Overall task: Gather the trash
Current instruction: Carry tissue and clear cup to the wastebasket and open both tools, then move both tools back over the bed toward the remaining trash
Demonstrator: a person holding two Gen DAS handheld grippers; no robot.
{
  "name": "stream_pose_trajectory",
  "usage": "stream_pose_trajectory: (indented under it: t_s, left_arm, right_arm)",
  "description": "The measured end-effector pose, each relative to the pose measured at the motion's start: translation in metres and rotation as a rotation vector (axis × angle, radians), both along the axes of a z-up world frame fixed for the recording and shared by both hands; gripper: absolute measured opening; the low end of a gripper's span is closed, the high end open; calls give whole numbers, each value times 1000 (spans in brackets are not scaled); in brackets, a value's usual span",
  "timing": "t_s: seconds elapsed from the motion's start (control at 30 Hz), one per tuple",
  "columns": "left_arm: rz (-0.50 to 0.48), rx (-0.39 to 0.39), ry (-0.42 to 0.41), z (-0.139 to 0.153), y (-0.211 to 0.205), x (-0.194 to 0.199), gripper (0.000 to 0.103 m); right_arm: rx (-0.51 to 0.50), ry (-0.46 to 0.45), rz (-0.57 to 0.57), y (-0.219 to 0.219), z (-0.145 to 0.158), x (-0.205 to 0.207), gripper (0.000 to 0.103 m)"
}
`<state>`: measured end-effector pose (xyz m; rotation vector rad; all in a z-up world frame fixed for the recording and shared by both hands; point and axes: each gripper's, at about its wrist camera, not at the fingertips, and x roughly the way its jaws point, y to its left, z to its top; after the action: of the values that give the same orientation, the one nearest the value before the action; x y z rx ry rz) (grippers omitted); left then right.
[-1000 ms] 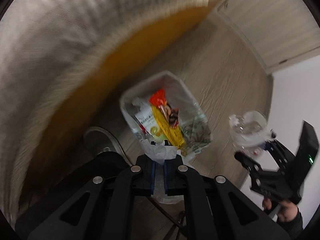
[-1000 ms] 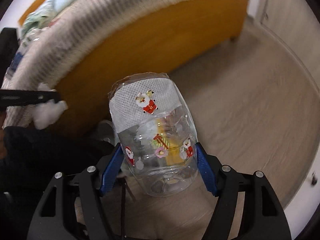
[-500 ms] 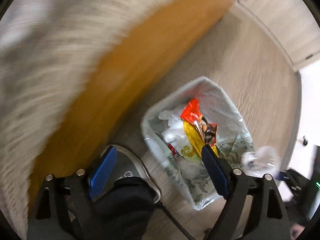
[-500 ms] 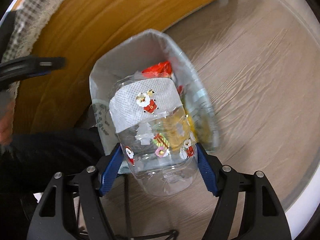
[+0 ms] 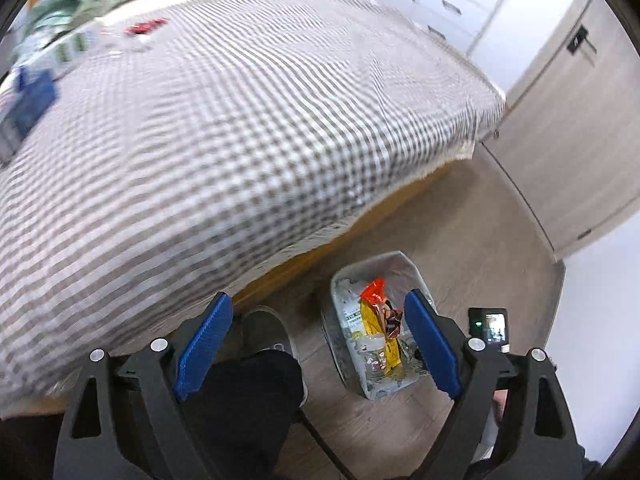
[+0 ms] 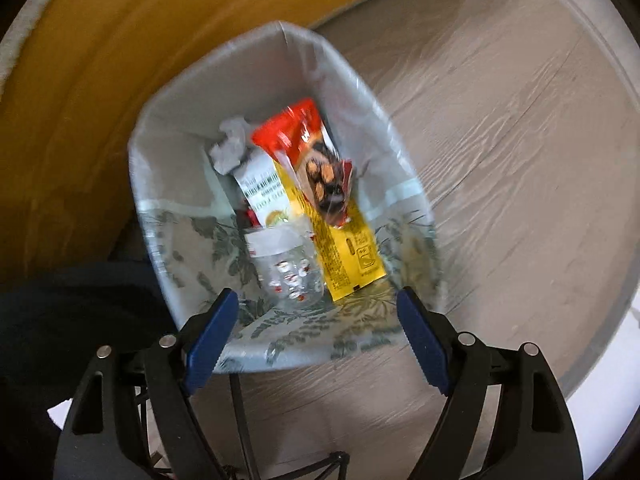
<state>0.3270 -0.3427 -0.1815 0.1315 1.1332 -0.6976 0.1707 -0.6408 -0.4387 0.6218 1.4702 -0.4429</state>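
Checked bedspread [image 5: 240, 120] fills left view; right shows binned jar [image 6: 290, 268].

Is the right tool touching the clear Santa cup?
Apart. Right wrist view: right tool open above the bin; cup lies inside, clear of both fingers.

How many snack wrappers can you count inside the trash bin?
2: a red wrapper lying on top, and a yellow wrapper beneath it. More may be hidden under the clear jar and white packet.
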Motion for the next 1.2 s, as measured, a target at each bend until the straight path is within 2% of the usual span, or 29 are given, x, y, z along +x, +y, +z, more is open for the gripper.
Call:
stream_pose_trajectory:
  t_s: [0.13,0.27,0.37,0.5,0.57,0.63,0.7,0.83,0.9,1.0,1.2]
  left_arm:
    - [26,-85,-26,32,38,-19,85]
    - [20,-124,-133,66,76,-30,85]
    - [42,-164,-212,94,120,-30,88]
    - [93,-182,-306,117,182,-23,89]
    - [125,-203,-328,125,210,-12,90]
    - [164,-238,-348,133,237,1,90]
    - [248,-263,-369,138,268,18,90]
    - [387,-315,-333,136,326,52,90]
    - [445,-313,-333,131,350,68,90]
    - [521,-279,-326,124,375,91,90]
    - [605,-261,-259,108,412,137,90]
  right_arm:
    - [-122,-73,4,11,65,-2,78]
    - [-210,-160,8,27,132,-4,78]
    - [-256,-198,75,50,178,1,78]
    - [-332,-261,139,82,239,22,78]
    - [-344,-316,165,98,265,34,78]
    - [-388,-403,233,125,303,53,78]
    - [-452,-476,289,153,341,73,78]
    - [-499,-619,396,198,401,117,78]
    - [-513,-684,442,218,420,146,78]
    - [-427,-771,512,247,435,201,78]
    - [-244,-813,687,324,408,334,78]
